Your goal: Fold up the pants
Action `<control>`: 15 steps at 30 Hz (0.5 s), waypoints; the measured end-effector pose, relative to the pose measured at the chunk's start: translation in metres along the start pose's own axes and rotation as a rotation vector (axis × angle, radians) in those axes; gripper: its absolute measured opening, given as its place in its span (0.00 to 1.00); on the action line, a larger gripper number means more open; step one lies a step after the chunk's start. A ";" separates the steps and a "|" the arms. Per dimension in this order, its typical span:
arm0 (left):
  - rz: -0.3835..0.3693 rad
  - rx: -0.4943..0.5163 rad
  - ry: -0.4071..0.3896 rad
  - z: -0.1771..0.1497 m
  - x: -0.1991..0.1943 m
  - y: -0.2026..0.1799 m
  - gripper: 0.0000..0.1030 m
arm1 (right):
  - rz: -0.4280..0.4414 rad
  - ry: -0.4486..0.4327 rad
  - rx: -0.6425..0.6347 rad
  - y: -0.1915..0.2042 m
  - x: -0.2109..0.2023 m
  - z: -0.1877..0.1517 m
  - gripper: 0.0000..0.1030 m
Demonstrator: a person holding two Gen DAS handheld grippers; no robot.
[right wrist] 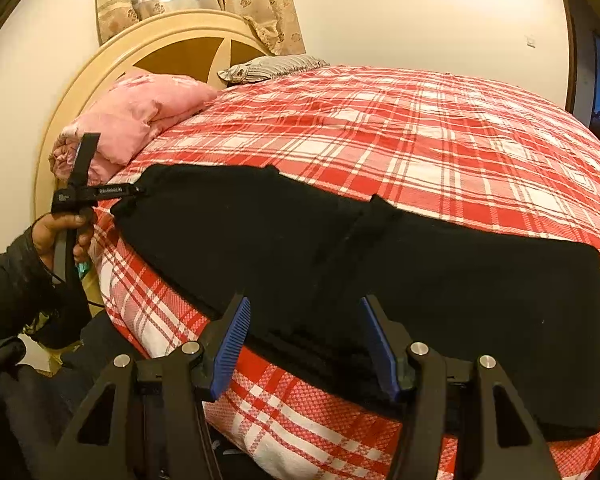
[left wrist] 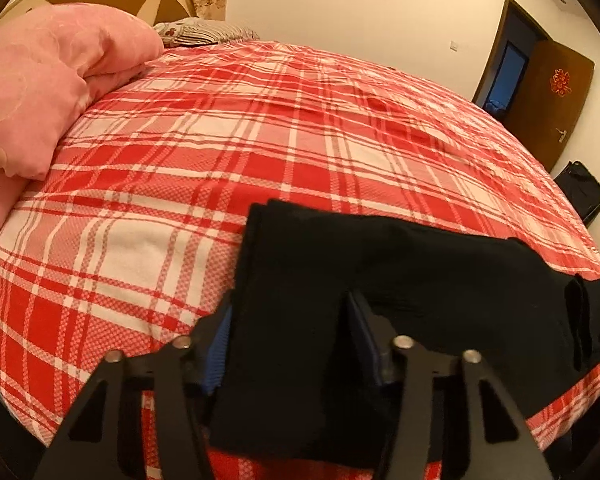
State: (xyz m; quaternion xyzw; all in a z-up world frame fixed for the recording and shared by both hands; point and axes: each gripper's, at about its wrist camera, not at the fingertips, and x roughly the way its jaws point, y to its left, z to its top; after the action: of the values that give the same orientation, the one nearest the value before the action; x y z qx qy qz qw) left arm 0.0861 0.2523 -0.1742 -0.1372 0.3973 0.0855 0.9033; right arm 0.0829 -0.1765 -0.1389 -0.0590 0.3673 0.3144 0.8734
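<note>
The black pants (right wrist: 340, 264) lie flat along the near edge of the bed (right wrist: 420, 140), long axis running left to right, with the left tool (left wrist: 288, 344) spread wide around one end and the right tool (right wrist: 304, 340) gaping, empty, over the middle.

Red plaid bedspread (right wrist: 440, 140), pink quilt (left wrist: 40, 80), curtain (right wrist: 204, 0), brown door (left wrist: 548, 96)

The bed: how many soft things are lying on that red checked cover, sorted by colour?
Black: 1, the long black fabric pants laid along the near edge.
Pink: 1, the bunched pink quilt by the headboard.
Grey: 1, the grey striped pillow at the far end.
Total: 3 on the red-and-white plaid cover.
</note>
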 end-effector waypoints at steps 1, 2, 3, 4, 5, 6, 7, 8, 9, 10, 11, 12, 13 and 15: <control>-0.014 -0.008 0.002 0.000 -0.003 0.002 0.44 | -0.003 0.004 -0.005 0.001 0.001 -0.001 0.57; -0.025 -0.010 0.004 -0.001 -0.003 0.001 0.42 | -0.005 0.004 -0.007 0.002 0.002 -0.001 0.57; -0.029 -0.009 0.004 -0.001 -0.003 0.001 0.40 | -0.006 0.002 -0.009 0.003 0.002 -0.002 0.57; -0.030 -0.006 0.003 -0.001 -0.003 0.001 0.41 | -0.005 0.003 -0.010 0.003 0.002 -0.001 0.57; -0.031 -0.007 0.003 0.000 -0.001 0.002 0.42 | -0.005 0.004 -0.011 0.004 0.003 -0.002 0.57; -0.029 -0.013 -0.003 0.000 0.001 0.003 0.48 | -0.006 0.005 -0.012 0.004 0.003 -0.002 0.57; -0.029 -0.016 -0.011 0.000 0.002 0.004 0.51 | -0.008 0.004 -0.012 0.004 0.003 -0.002 0.57; -0.031 -0.008 -0.019 0.000 0.005 0.003 0.53 | -0.010 0.001 -0.012 0.004 0.002 -0.001 0.57; -0.027 0.006 -0.026 0.001 0.007 0.001 0.53 | -0.013 -0.002 -0.010 0.003 0.001 -0.001 0.57; -0.029 0.010 -0.023 0.001 0.007 0.000 0.50 | -0.018 -0.007 -0.008 0.003 0.000 -0.001 0.57; -0.033 0.008 -0.016 0.003 0.006 0.000 0.46 | -0.024 -0.013 -0.005 0.002 -0.002 0.000 0.57; -0.059 0.001 -0.005 0.004 0.004 0.000 0.30 | -0.033 -0.028 0.004 -0.001 -0.005 0.001 0.57; -0.099 -0.011 0.009 0.005 0.002 0.000 0.21 | -0.038 -0.039 0.014 -0.004 -0.008 0.002 0.57; -0.116 -0.025 0.021 0.007 -0.006 -0.004 0.21 | -0.052 -0.054 0.036 -0.010 -0.012 0.004 0.57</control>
State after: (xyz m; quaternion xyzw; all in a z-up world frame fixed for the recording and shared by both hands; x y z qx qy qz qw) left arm 0.0878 0.2506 -0.1642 -0.1722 0.3969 0.0365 0.9008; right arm 0.0847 -0.1889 -0.1293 -0.0444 0.3477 0.2862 0.8917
